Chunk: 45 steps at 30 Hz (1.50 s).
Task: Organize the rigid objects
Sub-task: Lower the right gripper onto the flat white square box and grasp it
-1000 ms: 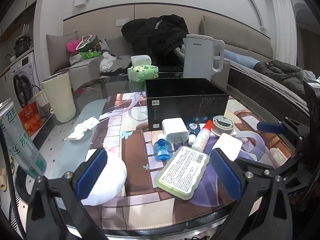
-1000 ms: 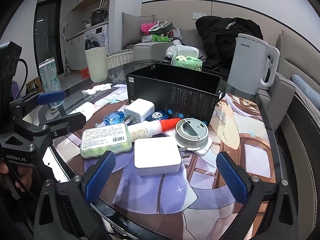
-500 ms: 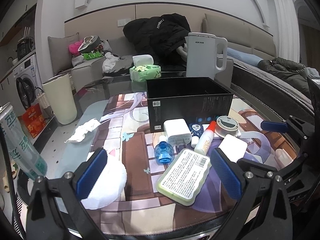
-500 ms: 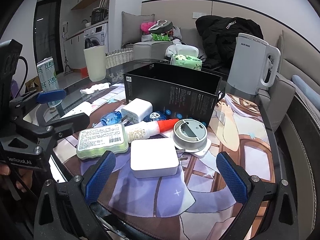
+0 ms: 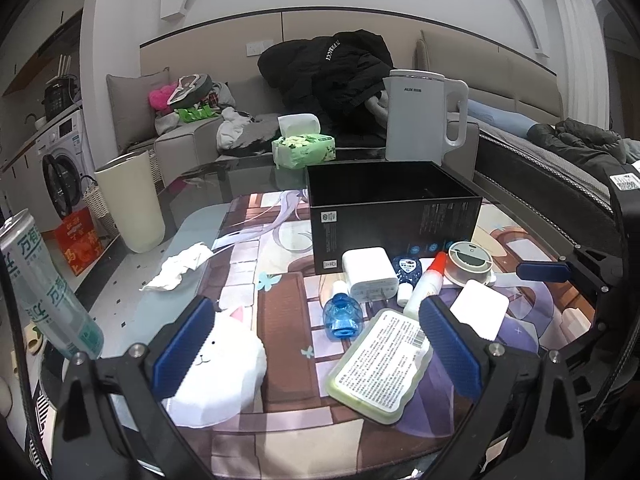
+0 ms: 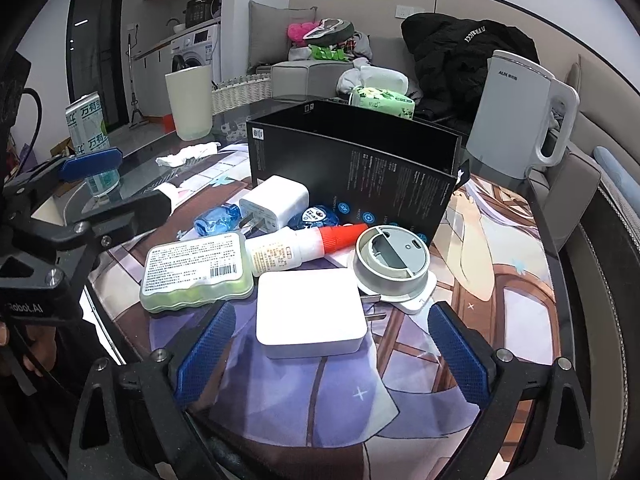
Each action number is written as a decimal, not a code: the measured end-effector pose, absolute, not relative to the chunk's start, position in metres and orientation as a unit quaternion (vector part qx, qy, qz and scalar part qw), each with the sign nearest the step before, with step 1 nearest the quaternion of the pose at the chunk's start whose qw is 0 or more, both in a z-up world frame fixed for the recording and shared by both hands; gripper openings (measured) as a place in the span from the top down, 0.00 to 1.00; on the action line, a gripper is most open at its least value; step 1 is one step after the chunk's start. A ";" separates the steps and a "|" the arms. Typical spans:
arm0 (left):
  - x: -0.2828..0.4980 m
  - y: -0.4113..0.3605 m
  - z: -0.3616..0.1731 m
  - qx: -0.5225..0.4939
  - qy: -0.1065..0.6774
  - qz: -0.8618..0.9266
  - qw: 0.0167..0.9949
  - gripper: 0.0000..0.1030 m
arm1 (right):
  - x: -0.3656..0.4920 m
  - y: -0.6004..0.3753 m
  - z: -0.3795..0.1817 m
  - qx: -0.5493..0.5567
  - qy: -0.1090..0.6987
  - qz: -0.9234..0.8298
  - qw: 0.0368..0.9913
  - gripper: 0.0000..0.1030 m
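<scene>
In the right wrist view the right gripper [image 6: 330, 350] is hovering with its blue pads spread wide and gripping nothing, the flat white charger [image 6: 310, 314] lying between them at the frame's lower centre, just in front of the round grey device [image 6: 392, 260] and the red-capped glue bottle [image 6: 298, 248]. In the left wrist view the left gripper [image 5: 316, 350] is likewise hanging spread and empty above the printed mat [image 5: 280, 304], the green labelled case [image 5: 382, 364] sitting beside its right pad and the blue bottle [image 5: 342, 314] and white plug adapter [image 5: 370, 274] lying beyond, toward the open black box [image 5: 394, 214] at centre frame.
</scene>
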<state>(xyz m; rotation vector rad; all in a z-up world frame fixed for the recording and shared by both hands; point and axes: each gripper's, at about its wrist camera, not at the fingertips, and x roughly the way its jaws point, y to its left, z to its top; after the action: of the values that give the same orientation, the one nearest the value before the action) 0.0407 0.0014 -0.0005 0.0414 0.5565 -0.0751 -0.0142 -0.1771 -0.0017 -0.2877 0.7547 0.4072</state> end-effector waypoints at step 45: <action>0.064 -0.051 -0.043 0.103 0.367 -0.087 0.920 0.16 | -0.019 -0.223 -0.012 -0.088 0.378 0.186 0.903 0.29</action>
<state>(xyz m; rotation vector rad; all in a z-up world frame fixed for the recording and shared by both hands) 0.0644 -0.0507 -0.0432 0.2120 0.7544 -0.1778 -0.0189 -0.2235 -0.0118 -0.1828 0.7819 0.3844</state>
